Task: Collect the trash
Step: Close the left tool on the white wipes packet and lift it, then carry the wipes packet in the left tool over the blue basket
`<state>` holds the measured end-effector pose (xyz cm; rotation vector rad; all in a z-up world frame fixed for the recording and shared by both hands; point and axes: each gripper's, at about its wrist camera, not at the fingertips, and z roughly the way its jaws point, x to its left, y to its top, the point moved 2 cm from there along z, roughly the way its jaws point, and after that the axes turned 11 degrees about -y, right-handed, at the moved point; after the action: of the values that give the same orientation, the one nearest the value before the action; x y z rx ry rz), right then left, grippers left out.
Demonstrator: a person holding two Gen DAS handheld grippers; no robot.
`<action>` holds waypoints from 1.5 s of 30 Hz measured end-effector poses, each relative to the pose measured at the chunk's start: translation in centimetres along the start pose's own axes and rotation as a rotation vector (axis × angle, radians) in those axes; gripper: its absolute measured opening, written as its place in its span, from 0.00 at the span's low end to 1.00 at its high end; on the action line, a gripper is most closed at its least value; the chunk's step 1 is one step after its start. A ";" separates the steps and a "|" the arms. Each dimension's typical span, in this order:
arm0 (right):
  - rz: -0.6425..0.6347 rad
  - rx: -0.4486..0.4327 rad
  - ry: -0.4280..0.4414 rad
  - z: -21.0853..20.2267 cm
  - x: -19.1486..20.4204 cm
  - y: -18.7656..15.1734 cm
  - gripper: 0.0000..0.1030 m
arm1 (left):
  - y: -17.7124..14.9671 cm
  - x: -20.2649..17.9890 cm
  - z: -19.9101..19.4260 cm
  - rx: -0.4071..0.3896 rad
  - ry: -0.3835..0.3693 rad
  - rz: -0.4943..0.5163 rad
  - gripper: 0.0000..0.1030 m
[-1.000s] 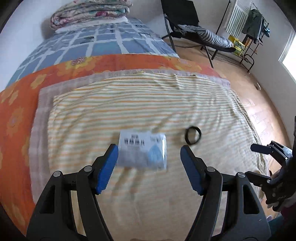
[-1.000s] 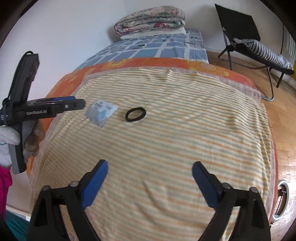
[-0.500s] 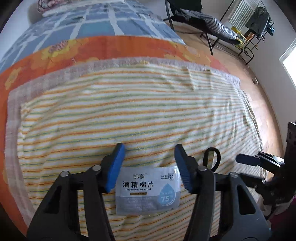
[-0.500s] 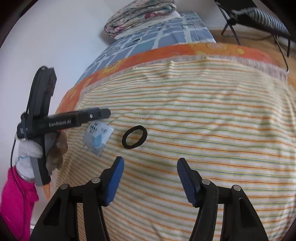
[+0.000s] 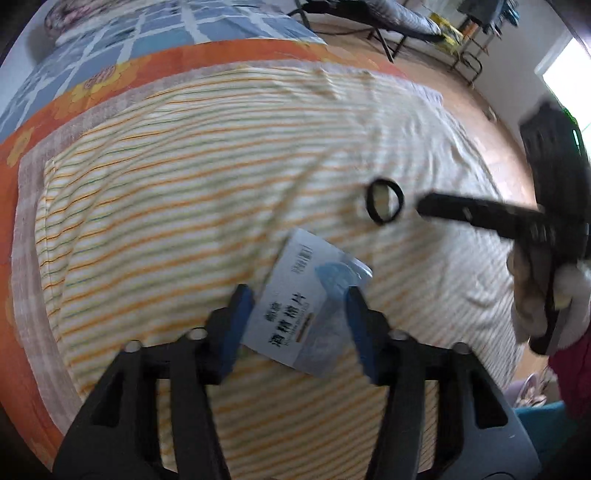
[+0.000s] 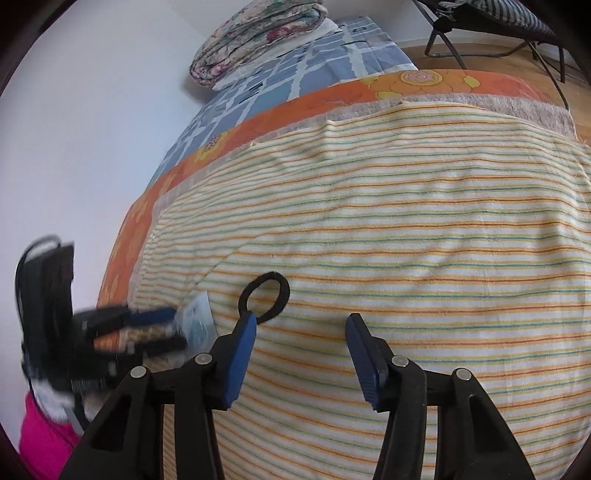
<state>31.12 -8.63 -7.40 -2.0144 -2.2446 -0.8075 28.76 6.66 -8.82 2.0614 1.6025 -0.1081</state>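
The wipe packet (image 5: 306, 302), a white-and-blue sachet with printed characters, sits tilted between the blue pads of the left gripper (image 5: 300, 314), over the striped blanket (image 5: 184, 192). The jaws are opening at this moment, with the packet between them; the left pad (image 5: 242, 314) looks to be against its edge, but whether the right pad presses it I cannot tell (the picture is smeared). Just beyond the packet lies the black hair band (image 5: 384, 201), flat on the blanket. From the right wrist view, the right gripper (image 6: 300, 354) has its jaws closing with only blanket between them; the band sits at the tip of its left pad (image 6: 242, 350). Further out, an orange flowered sheet (image 6: 424, 83), then a blue checked cover (image 6: 314, 55) with a folded quilt (image 6: 258, 33) on top.
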 end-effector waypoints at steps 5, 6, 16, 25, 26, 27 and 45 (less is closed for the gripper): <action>0.007 -0.016 -0.026 0.6 0.6 0.9 0.47 | -0.7 -2.3 1.4 0.035 0.120 0.142 0.69; 0.006 -0.018 -0.028 0.6 0.7 0.9 0.45 | -0.9 -2.6 1.6 0.037 0.138 0.161 0.69; -0.064 -0.037 -0.099 1.6 2.9 1.0 0.26 | -1.3 -2.8 1.4 -0.019 0.186 0.171 0.57; -0.055 -0.055 -0.095 1.0 2.4 0.6 0.05 | -2.1 -2.5 0.3 -0.058 0.195 0.139 0.48; -0.048 -0.058 -0.086 0.9 2.3 0.5 0.04 | -2.3 -2.5 0.2 -0.061 0.196 0.137 0.48; -0.039 -0.061 -0.078 0.7 2.1 0.4 0.04 | -2.4 -2.6 0.1 -0.063 0.196 0.136 0.48; -0.090 -0.109 -0.018 -8.8 4.2 -3.5 0.04 | -5.8 -6.1 -6.8 -0.176 0.146 0.072 0.48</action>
<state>24.39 -8.26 0.40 -1.9842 -2.3662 -0.9430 19.94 5.25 -2.75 2.0260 1.5594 0.2069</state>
